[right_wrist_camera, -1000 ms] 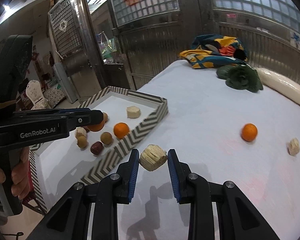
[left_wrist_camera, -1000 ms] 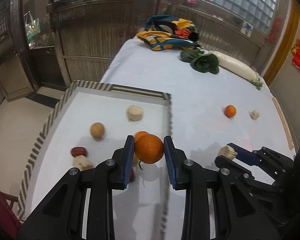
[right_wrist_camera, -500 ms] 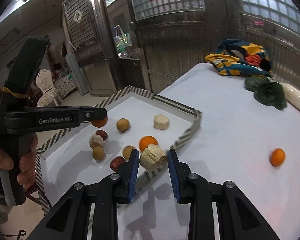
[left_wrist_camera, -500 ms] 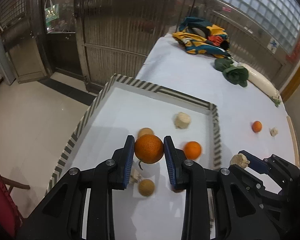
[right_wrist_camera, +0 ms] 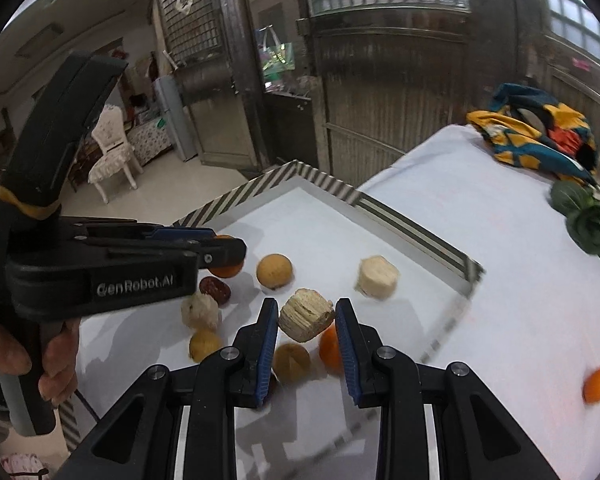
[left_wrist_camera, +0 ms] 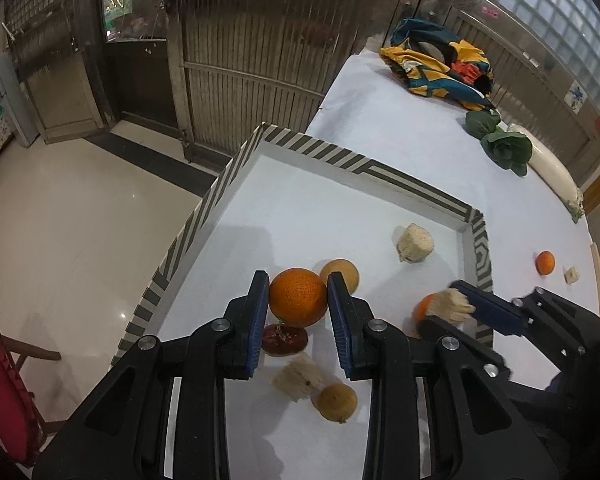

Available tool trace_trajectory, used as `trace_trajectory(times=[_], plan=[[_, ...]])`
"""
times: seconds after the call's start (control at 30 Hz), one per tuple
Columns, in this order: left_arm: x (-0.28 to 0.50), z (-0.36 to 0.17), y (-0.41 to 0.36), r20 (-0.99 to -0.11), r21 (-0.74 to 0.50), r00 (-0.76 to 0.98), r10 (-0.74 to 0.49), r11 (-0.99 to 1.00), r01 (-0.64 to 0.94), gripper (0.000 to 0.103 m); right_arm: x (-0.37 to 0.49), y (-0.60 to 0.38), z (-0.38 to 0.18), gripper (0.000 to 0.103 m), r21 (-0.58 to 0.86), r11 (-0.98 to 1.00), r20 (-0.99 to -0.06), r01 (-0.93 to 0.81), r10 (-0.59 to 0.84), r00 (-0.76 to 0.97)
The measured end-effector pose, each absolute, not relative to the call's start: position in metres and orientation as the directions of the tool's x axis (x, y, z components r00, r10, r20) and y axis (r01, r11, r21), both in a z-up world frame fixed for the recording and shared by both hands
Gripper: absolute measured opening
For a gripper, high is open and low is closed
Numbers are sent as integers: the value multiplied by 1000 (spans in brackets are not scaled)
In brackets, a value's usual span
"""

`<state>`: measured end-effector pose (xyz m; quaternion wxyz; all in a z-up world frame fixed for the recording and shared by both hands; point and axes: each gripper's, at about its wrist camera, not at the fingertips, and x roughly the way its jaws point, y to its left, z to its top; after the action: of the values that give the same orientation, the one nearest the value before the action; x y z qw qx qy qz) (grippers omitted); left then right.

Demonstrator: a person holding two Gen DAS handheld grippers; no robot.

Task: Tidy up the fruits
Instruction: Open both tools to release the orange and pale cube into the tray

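My left gripper (left_wrist_camera: 298, 298) is shut on a large orange (left_wrist_camera: 298, 297) and holds it above the striped tray (left_wrist_camera: 320, 158). My right gripper (right_wrist_camera: 306, 318) is shut on a beige ribbed chunk (right_wrist_camera: 306, 314), also over the tray; it shows in the left wrist view (left_wrist_camera: 452, 306) too. In the tray lie a beige chunk (left_wrist_camera: 415, 242), a tan round fruit (left_wrist_camera: 342, 272), a red date (left_wrist_camera: 285, 339), another beige piece (left_wrist_camera: 298, 376), a second tan fruit (left_wrist_camera: 336, 402) and a small orange (right_wrist_camera: 329, 346).
On the white table outside the tray lie a small orange (left_wrist_camera: 545, 263) and a beige chunk (left_wrist_camera: 572, 275). Farther back are a green vegetable (left_wrist_camera: 504, 148), a white radish (left_wrist_camera: 552, 172) and a colourful cloth (left_wrist_camera: 436, 64). The tray overhangs the floor at left.
Both grippers have moved left over the tray with their loads still held. The right gripper's chunk now hangs above the fruits in the tray.
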<state>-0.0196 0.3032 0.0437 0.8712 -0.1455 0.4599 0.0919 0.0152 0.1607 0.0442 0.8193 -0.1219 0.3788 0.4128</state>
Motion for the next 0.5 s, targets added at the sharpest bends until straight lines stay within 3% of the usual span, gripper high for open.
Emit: trace_trajectory(times=[0.5], plan=[[-11, 30, 307, -842, -160, 538, 28, 941, -300, 29, 31, 189, 22, 28, 75, 612, -766, -788, 541, 348]])
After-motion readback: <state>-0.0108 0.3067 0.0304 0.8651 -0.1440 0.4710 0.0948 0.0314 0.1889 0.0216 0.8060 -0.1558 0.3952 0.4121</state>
